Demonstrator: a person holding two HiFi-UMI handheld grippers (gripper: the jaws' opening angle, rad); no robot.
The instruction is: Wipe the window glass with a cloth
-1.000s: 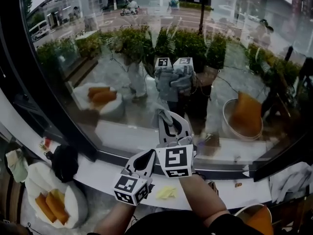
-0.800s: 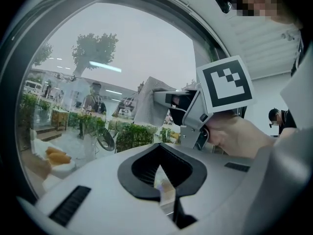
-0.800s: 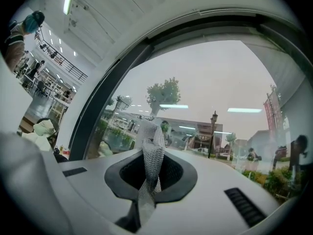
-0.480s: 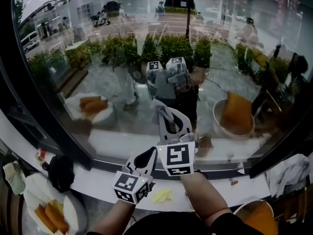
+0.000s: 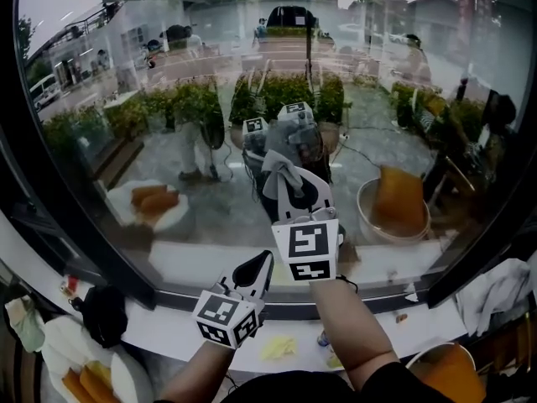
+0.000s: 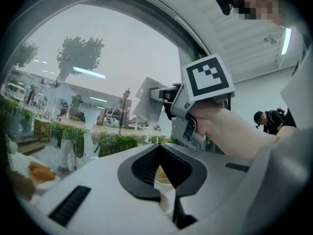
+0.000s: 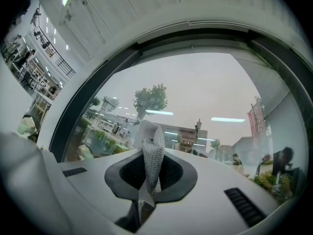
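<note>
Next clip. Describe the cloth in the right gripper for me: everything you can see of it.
The cloth is a small light grey piece with a fine mesh or knit weave, bunched into a narrow upright strip. The right gripper is shut on its lower part. The free end sticks out past the jaws and is folded over at the top. It is held up in front of the window glass, close to its own reflection. Whether it actually touches the pane cannot be told.

Black object (image 5: 105,313), yellow scrap (image 5: 279,348) on ledge (image 5: 164,323).
</note>
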